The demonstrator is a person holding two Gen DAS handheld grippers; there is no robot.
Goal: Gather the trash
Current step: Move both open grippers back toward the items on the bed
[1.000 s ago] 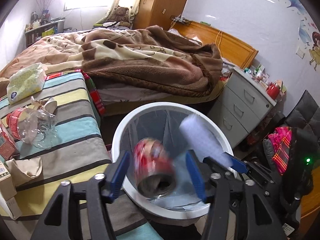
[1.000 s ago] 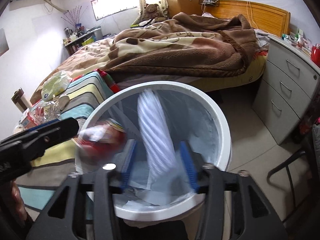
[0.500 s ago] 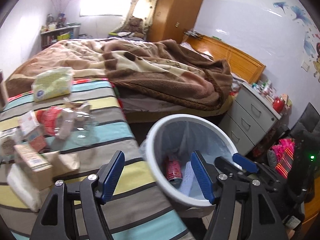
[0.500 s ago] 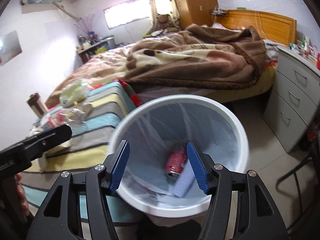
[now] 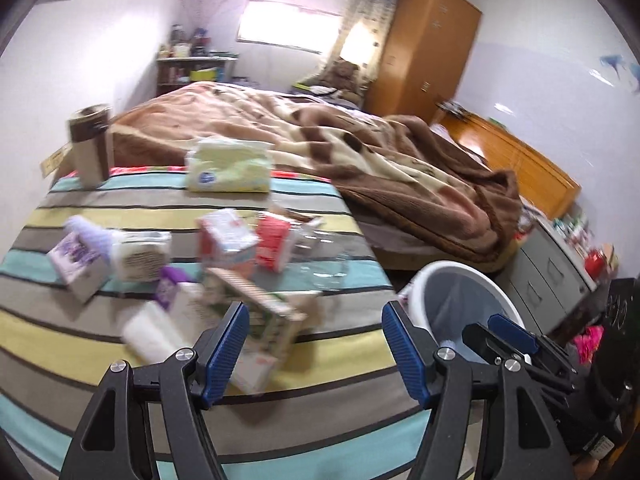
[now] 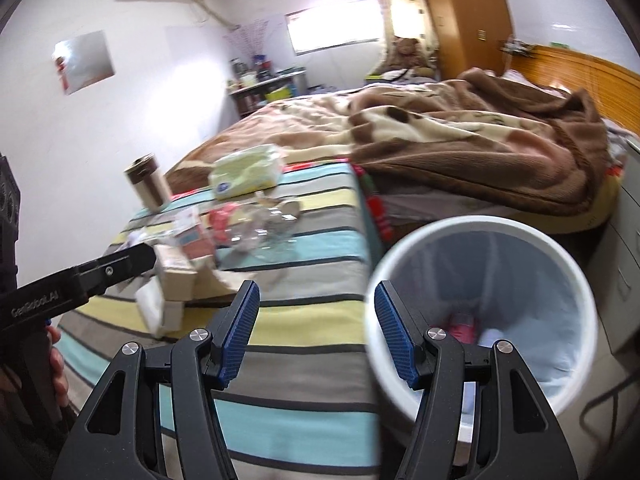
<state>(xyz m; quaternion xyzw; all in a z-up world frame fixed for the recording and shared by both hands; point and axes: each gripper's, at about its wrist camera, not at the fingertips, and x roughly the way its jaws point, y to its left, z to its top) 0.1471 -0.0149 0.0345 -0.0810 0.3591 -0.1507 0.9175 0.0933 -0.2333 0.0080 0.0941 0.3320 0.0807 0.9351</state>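
Down in white bin (image 6: 576,280), red can (image 6: 462,326), orientation blurred.

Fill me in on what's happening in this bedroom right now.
A person is clearing trash with two handheld grippers. Both the left gripper and the right gripper are open and empty. A red can lies in the white round bin. Cartons, a clear plastic bottle and wrappers wait on the striped cloth.
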